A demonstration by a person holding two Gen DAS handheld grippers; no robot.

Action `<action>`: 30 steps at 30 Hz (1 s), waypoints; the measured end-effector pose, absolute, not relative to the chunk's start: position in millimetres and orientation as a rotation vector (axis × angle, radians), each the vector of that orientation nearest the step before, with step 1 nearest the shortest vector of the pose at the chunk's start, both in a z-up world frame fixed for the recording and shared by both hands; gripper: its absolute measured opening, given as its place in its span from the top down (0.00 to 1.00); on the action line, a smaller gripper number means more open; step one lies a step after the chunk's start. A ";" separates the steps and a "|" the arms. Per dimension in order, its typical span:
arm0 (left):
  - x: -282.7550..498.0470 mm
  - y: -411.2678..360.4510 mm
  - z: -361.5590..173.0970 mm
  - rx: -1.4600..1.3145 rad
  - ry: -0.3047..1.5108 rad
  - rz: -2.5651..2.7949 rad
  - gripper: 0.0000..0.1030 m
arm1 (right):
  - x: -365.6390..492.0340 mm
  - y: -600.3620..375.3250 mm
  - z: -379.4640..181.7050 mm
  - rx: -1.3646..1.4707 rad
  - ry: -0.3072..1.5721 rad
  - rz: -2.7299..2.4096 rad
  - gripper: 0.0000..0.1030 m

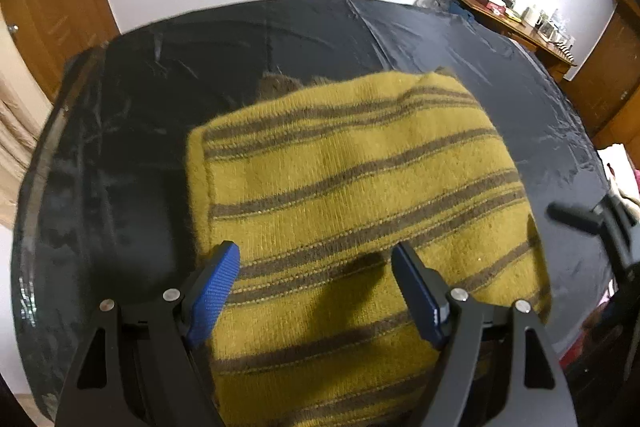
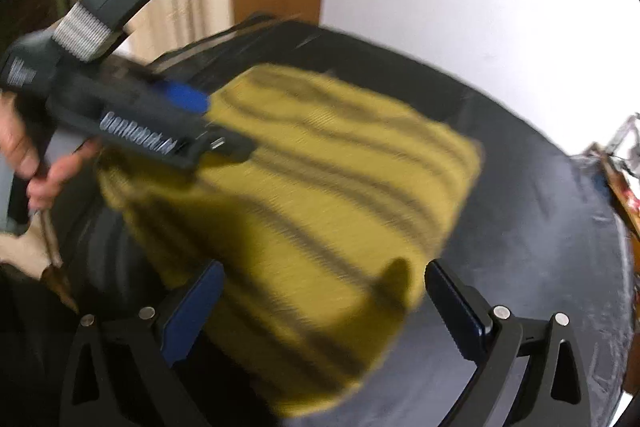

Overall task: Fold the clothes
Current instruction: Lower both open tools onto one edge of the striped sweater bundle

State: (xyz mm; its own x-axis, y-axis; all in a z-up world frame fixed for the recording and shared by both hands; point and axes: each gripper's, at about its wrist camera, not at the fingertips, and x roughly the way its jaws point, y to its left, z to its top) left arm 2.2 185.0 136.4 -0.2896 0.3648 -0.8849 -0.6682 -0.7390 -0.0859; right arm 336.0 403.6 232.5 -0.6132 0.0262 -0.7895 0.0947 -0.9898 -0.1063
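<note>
- On the black-covered table (image 1: 120,155), left of the sweater (image 1: 352,195), the dark cover lies bare and wrinkled; past its far left edge stands a wooden door (image 1: 60,7).
- At the sweater's near edge the left gripper (image 1: 316,263) hangs with its blue-padded fingers (image 1: 212,299) spread wide apart, holding nothing, over the knit.
- The sweater, mustard with brown stripes, lies folded into a rough rectangle near the middle of the table, a brown layer peeking out at its far edge.
- In the right wrist view, a hand (image 2: 24,147) grips the left tool's handle at the sweater's left side.
- The right gripper (image 2: 320,283) is likewise spread wide and empty, above the sweater's near right corner; this view is blurred.
- Beyond the sweater's far right, away from the table, stands a cluttered wooden desk (image 1: 508,15).
</note>
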 end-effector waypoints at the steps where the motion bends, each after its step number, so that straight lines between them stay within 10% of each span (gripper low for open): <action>1: 3.3 186.8 137.9 -1.297 0.404 2.071 0.21 | 334.0 408.7 234.1 1.366 0.178 -2.791 0.01; 30: 3.7 190.0 121.7 -1.327 0.468 2.033 0.19 | 333.1 423.3 200.2 1.546 -0.021 -2.779 0.01</action>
